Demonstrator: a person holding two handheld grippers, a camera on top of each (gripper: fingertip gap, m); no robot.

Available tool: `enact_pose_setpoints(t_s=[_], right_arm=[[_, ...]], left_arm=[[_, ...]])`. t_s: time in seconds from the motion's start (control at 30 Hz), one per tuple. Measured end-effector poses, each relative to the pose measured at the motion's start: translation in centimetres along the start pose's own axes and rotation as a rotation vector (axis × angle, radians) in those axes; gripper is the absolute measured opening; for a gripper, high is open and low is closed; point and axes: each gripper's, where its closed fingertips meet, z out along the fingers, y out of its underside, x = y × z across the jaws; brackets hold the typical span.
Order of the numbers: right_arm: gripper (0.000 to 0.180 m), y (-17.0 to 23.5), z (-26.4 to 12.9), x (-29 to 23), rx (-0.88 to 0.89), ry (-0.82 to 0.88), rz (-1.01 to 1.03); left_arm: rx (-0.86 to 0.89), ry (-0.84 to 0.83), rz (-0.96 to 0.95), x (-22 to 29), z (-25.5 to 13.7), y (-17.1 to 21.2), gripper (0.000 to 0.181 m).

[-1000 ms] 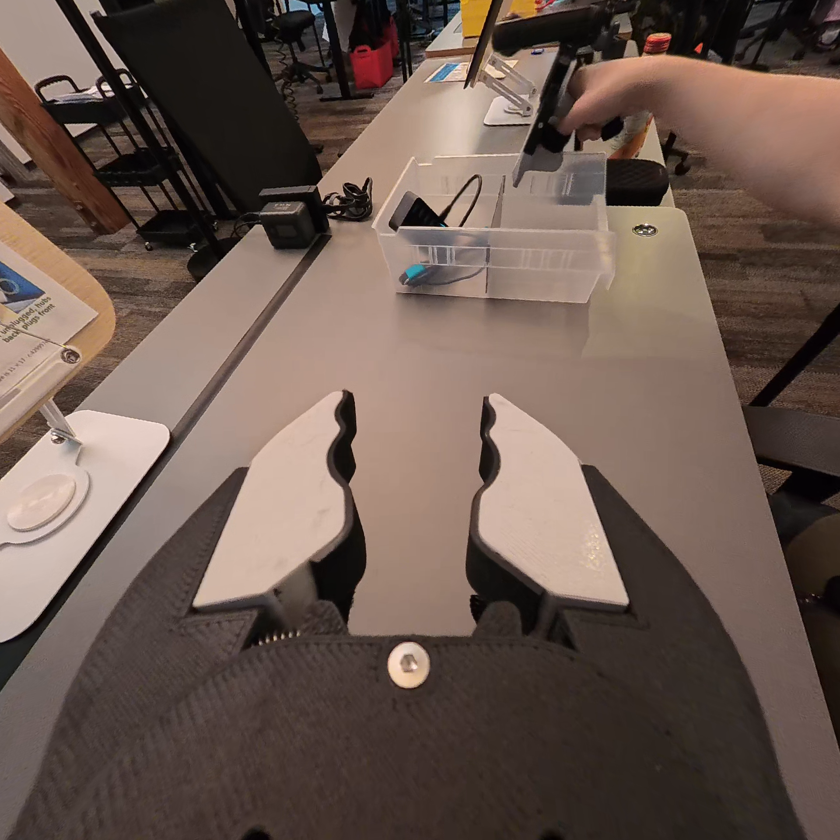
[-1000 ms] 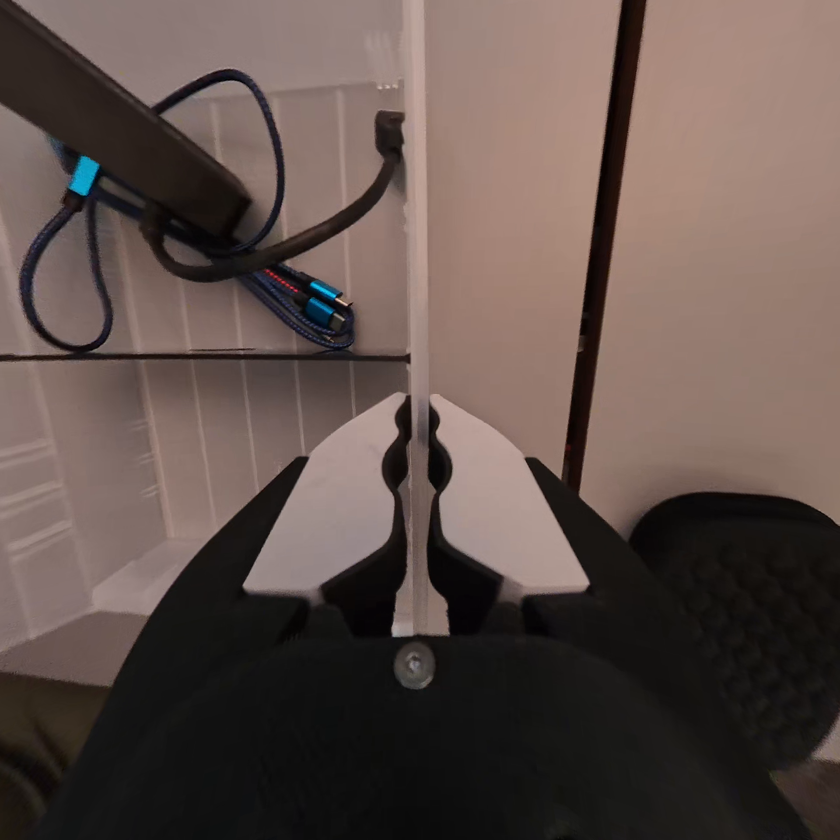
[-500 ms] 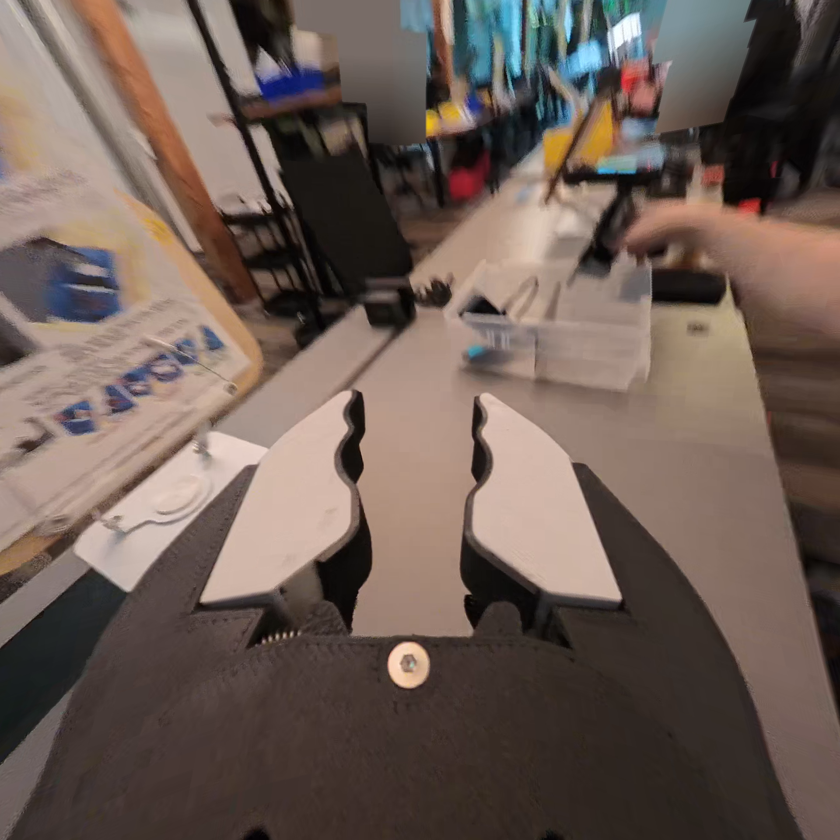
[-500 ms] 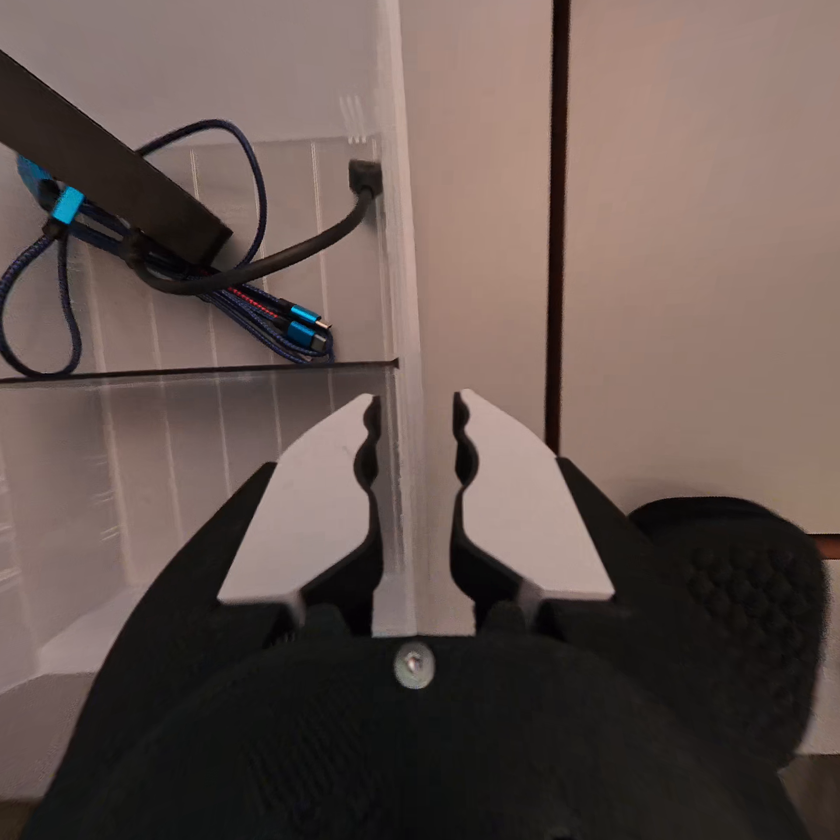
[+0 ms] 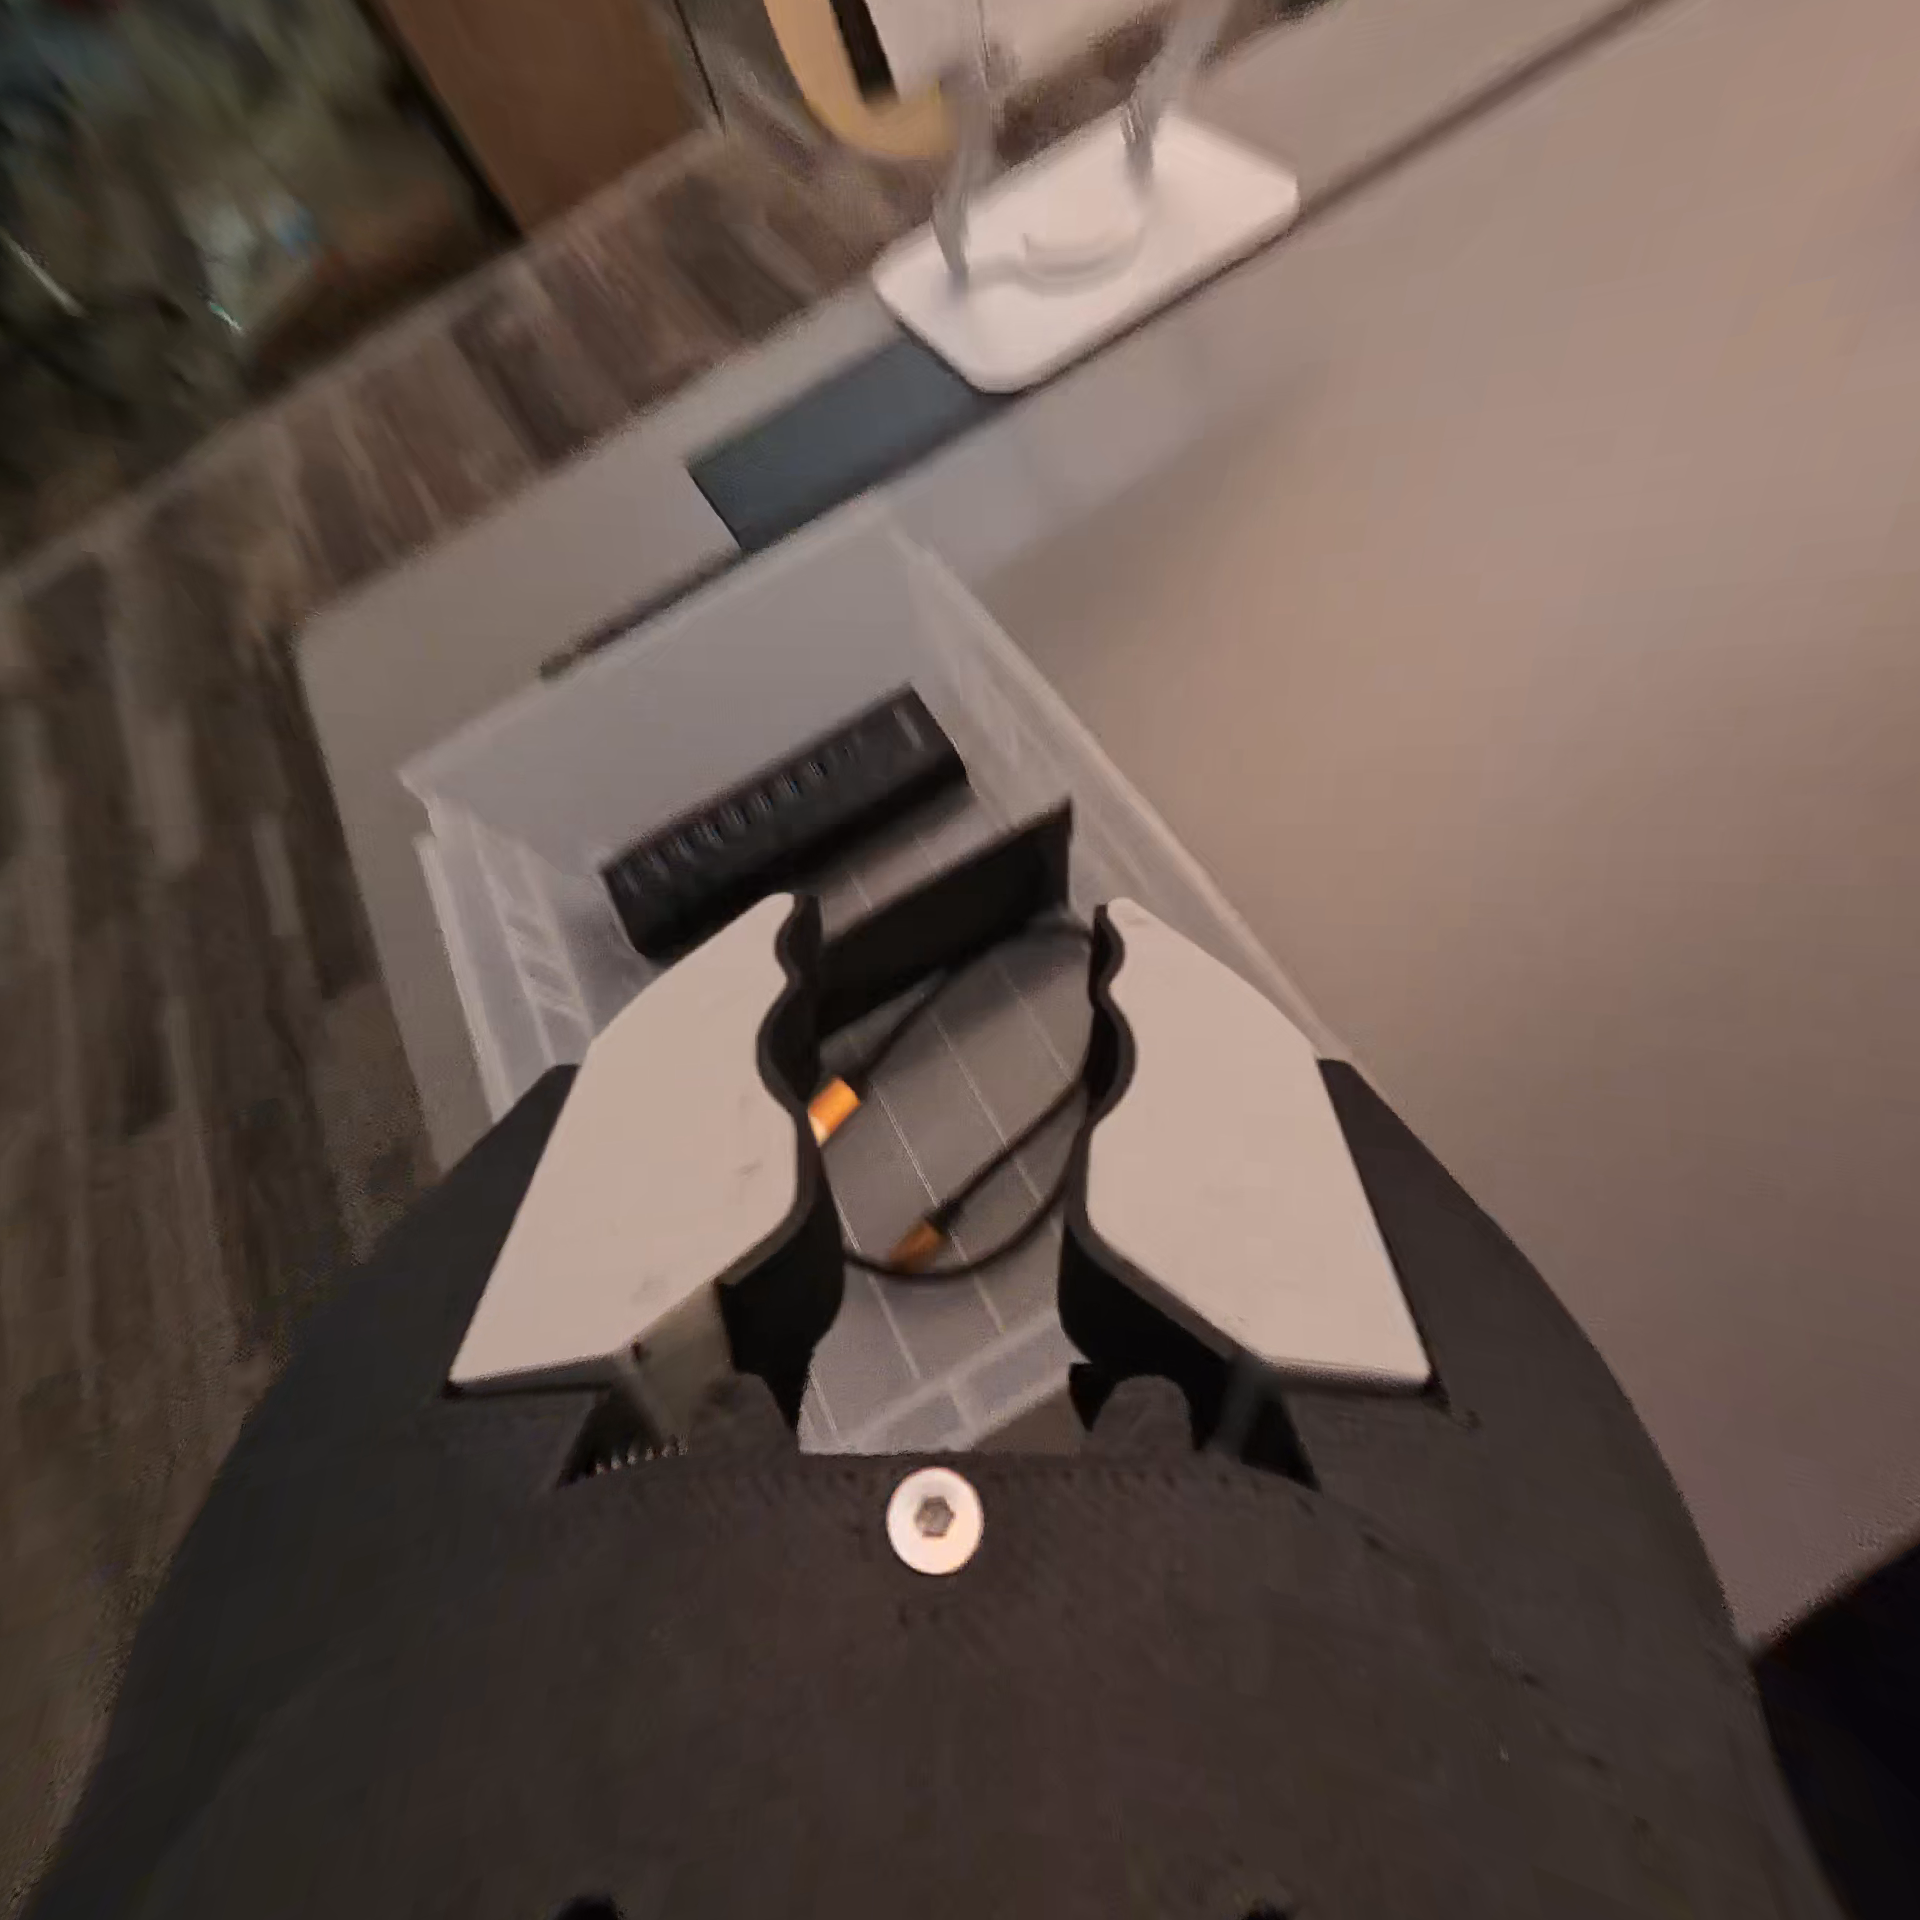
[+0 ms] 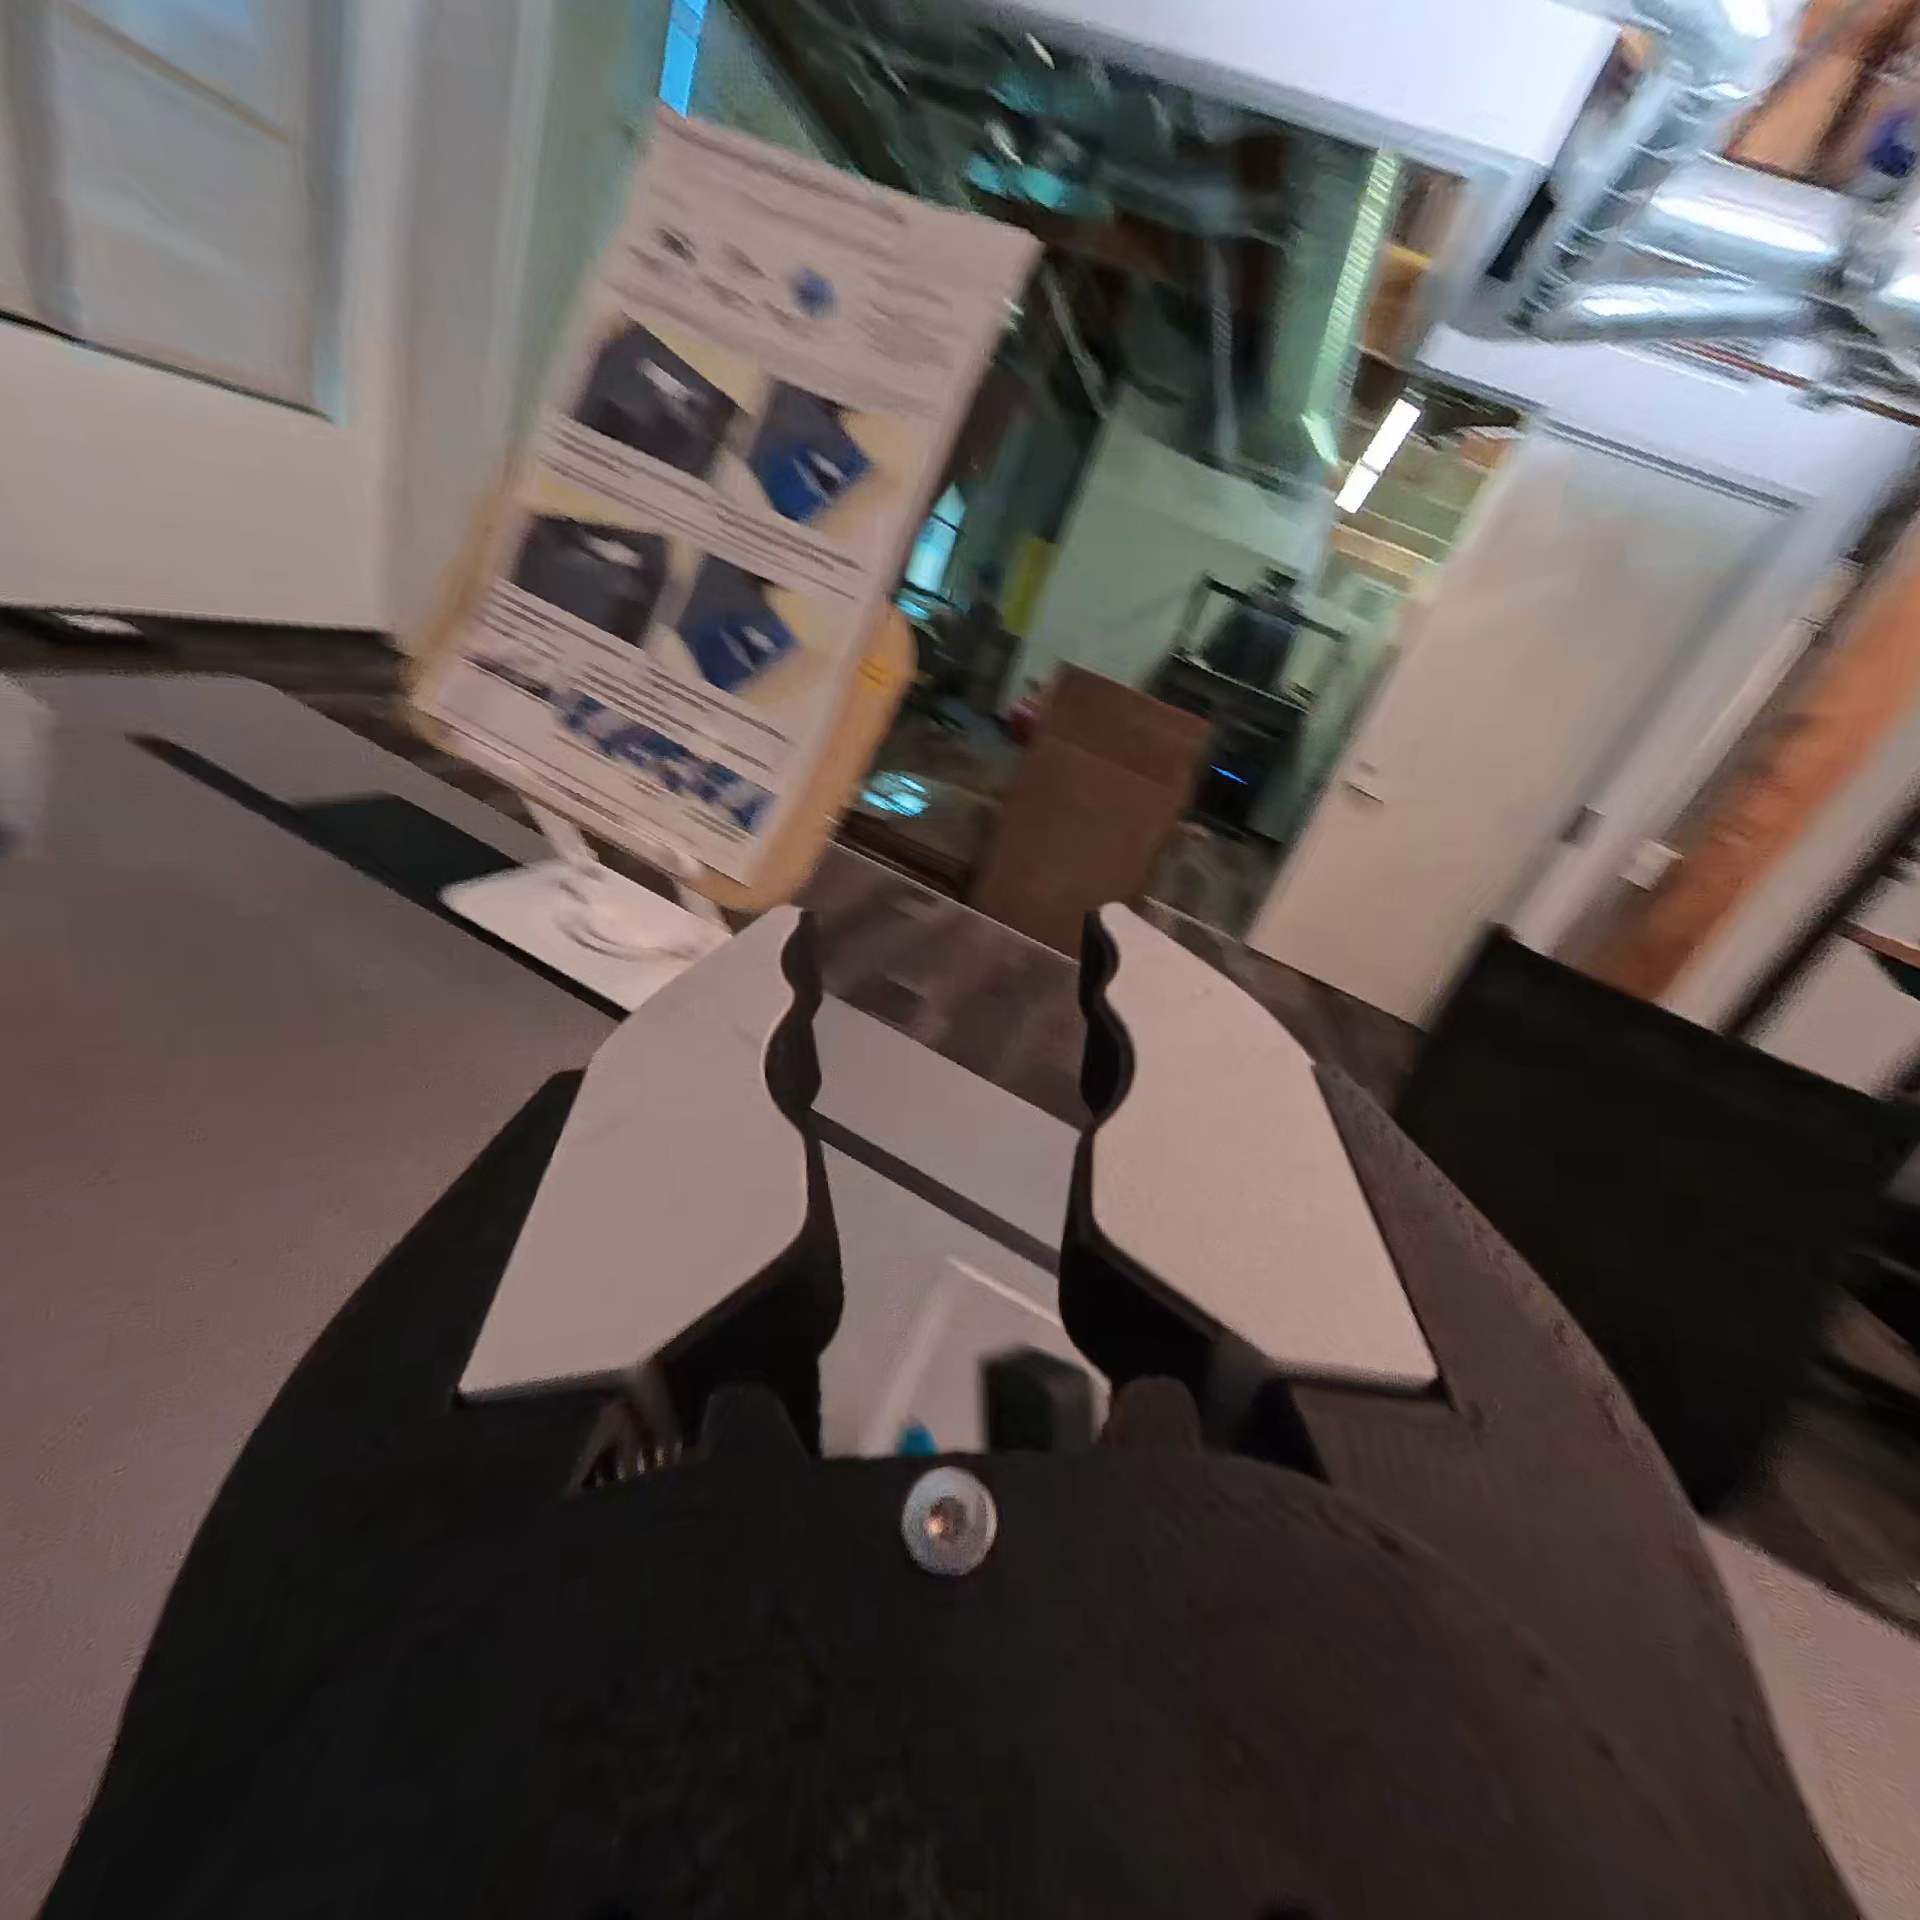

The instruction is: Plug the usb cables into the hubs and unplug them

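In the left wrist view my left gripper is open and empty, hovering over a clear plastic bin at the table's edge. In the bin lie a long black USB hub, a second black block and a thin black cable with orange plugs. In the right wrist view my right gripper is open and empty, raised above the table. Low between its fingers shows a corner of a clear bin holding a blue plug and a black object. Both views are motion-blurred.
The grey table runs to the right of the bin, with carpeted floor on the left. A white stand base and a dark pad lie beyond the bin. A printed sign stands ahead of my right gripper, with a black chair to its right. Between my left fingertips and the long black USB hub there is roughly 20 centimetres.
My right gripper let go of the clear bin's wall, opened and swung up towards the sign. My left gripper swung from over the table to above a bin with hubs and a cable.
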Motion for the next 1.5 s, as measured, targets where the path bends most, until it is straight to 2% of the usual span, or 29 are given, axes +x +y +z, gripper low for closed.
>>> enact_pose_setpoints(t_s=[0.03, 0.23, 0.4, 0.57, 0.67, 0.73, 0.83, 0.93, 1.0, 1.13, 1.27, 1.4, 1.5], right_arm=[[0.048, -0.9, 1.0, -2.0, 0.030, -0.060, 0.011], [0.048, -4.7, 5.6, -12.3, 0.091, -0.340, 0.007], [0.048, -7.0, 7.3, -16.7, 0.156, -0.428, -0.001], [0.046, -7.4, 7.7, -18.0, 0.181, -0.504, 0.046], [0.046, -6.4, 8.0, -17.3, 0.138, -0.486, 0.024], [0.045, -6.0, 8.0, -16.6, 0.127, -0.471, 0.026], [0.043, -6.1, 7.8, -15.9, 0.137, -0.468, 0.046], [0.043, -6.2, 7.5, -15.2, 0.149, -0.453, 0.051], [0.043, -6.4, 7.2, -14.8, 0.160, -0.449, 0.058], [0.042, -7.0, 6.6, -13.9, 0.190, -0.433, 0.075], [0.042, -7.4, 5.9, -13.4, 0.214, -0.425, 0.085], [0.042, -7.6, 5.0, -12.5, 0.218, -0.389, 0.062], [0.041, -8.3, 4.0, -11.9, 0.250, -0.374, 0.068]], left_arm=[[-0.044, 0.046, 0.019, 0.3, 0.6, 1.5, 0.043], [-0.361, 0.191, 0.298, 1.4, 4.8, 9.2, 0.035], [-0.587, 0.368, 0.326, 2.1, 7.0, 13.7, 0.032], [-0.668, 0.404, 0.365, 2.1, 8.2, 14.2, 0.025], [-0.717, 0.382, 0.417, 1.7, 8.8, 15.3, 0.020], [-0.717, 0.396, 0.405, 1.7, 8.9, 15.3, 0.006], [-0.741, 0.399, 0.407, 1.5, 8.0, 15.4, 0.003], [-0.709, 0.345, 0.346, 0.3, 6.3, 13.6, 0.003], [-0.644, 0.307, 0.282, -0.4, 4.6, 11.1, 0.002], [-0.384, 0.210, 0.218, -0.9, 1.2, 3.0, 0.002], [-0.216, 0.049, 0.274, -0.9, -1.0, -4.0, 0.003], [-0.077, 0.110, 0.260, 5.9, 0.6, -9.7, 0.003], [-0.020, 0.111, 0.362, 13.6, 5.0, -12.2, 0.003]])
